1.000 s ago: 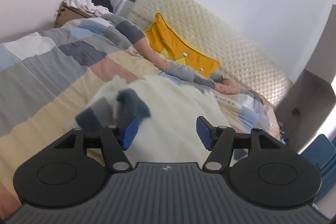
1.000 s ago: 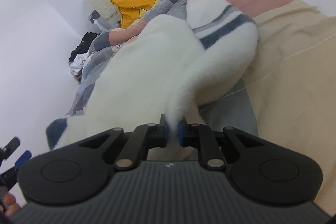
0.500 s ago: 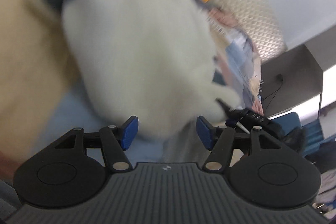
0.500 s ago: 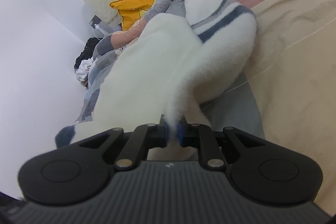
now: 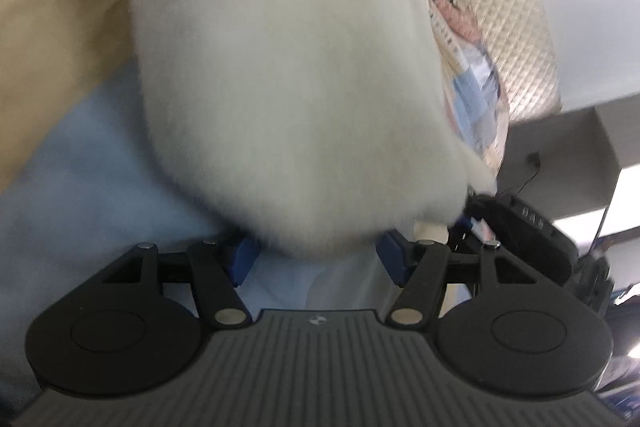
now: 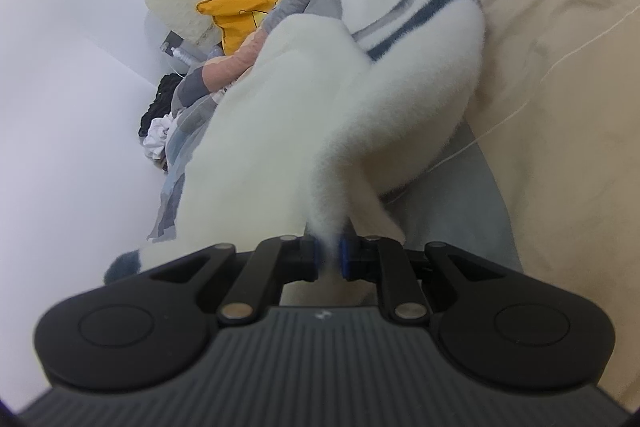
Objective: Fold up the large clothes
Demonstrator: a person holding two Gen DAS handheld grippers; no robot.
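Sweater, fluffy white with blue-grey stripes, lies on the patchwork bed, filling centre frame in both views. Left tool has dropped from a high view of the bed to the hem at lower centre, jaws apart, not gripping. Right tool stays clenched on a bunched edge. Second hold looks imminent

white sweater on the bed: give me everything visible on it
The sweater is white, fluffy fleece or knit by the look, with grey and navy stripes on one sleeve and a navy cuff. It lies rumpled on the patchwork quilt. The right tool is shut on a pinched edge. The left tool is open, its lower edge between the blue pads.
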